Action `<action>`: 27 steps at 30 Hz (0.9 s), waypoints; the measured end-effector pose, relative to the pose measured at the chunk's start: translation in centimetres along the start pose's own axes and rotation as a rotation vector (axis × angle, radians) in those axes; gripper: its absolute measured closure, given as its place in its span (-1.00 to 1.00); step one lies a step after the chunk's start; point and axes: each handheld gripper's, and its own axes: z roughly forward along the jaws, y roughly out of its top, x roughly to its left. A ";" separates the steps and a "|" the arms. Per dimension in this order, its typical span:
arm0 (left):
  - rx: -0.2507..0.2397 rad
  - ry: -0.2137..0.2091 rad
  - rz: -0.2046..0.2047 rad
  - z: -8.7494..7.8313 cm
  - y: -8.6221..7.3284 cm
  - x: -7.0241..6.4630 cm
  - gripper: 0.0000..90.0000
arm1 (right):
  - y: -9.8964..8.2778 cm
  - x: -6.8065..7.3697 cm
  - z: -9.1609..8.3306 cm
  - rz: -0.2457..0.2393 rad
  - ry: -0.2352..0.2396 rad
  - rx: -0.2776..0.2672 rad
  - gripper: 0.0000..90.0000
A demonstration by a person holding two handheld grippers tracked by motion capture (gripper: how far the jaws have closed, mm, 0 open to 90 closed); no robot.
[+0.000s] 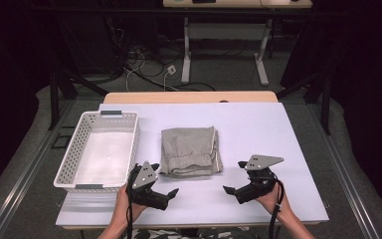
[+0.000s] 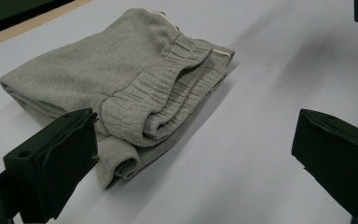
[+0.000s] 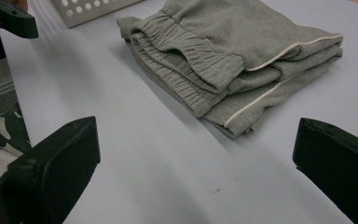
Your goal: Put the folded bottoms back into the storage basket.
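Nearest the lens: two forearms entering from the near table edge, each hand wrapped around a gripper body, wrists low, cables trailing back toward the person.

Left gripper: held just above the table, angled inward toward the right gripper; jaws spread wide, nothing between them.

Right gripper: mirrored pose, angled inward toward the left; jaws likewise wide apart and empty; grey three-cornered plate on top.

White perforated basket: ahead and outboard of the left gripper, just beside it.

Folded grey garment, elastic waistband and pale piping visible: flat on the table, ahead of and between both grippers; near corner just beside the left gripper's left jaw in the left gripper view; ahead, apart from the jaws, in the right gripper view.

No legible writing or labels.
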 end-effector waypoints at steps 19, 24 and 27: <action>0.052 0.037 -0.083 2.9 0.5 1.6 -1.00 | 0.8 -1.4 3.5 0.035 0.009 0.057 -0.99; 0.065 0.043 -0.118 3.9 0.6 2.3 -1.00 | 1.1 -1.7 4.4 0.058 0.016 0.076 -0.99; 0.067 0.046 -0.132 4.4 0.7 2.8 -1.00 | 1.2 -1.9 4.8 0.070 0.017 0.081 -0.99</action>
